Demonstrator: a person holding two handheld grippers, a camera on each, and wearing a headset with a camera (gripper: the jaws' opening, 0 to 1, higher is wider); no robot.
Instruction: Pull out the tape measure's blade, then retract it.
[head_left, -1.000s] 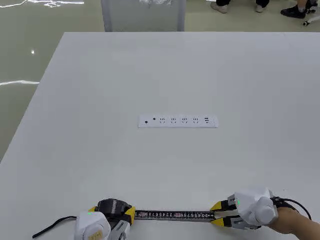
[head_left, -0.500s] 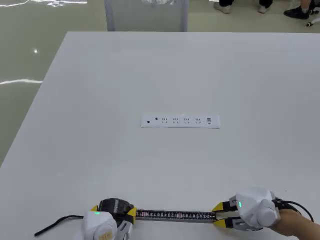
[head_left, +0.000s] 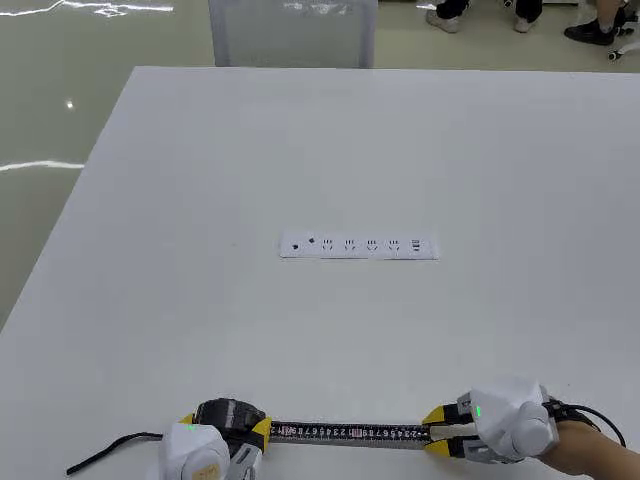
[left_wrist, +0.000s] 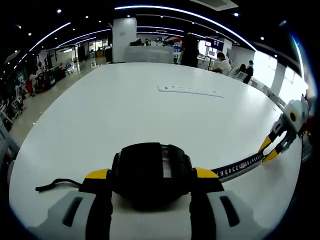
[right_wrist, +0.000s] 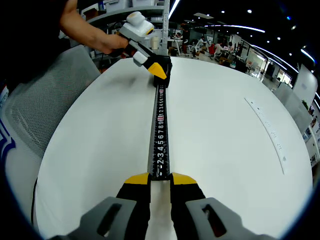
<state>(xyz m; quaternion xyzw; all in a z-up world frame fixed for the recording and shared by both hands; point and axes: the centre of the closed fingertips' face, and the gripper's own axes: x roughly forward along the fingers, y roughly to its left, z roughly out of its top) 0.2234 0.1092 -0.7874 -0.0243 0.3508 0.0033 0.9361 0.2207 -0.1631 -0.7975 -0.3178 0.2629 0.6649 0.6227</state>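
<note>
Blade end hidden in right claw

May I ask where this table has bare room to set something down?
Bare table lies between the power strip and the blade, and beyond the strip. The near edge is crowded: left gripper on the tape measure case, blade, right gripper.

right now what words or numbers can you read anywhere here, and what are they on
"2 3 4 5 6 7 8 9": on the blade, nearest the right gripper; digits further along are too small to read.
Markings on the power strip: too small to read.
Label on the tape measure case: none legible.
</note>
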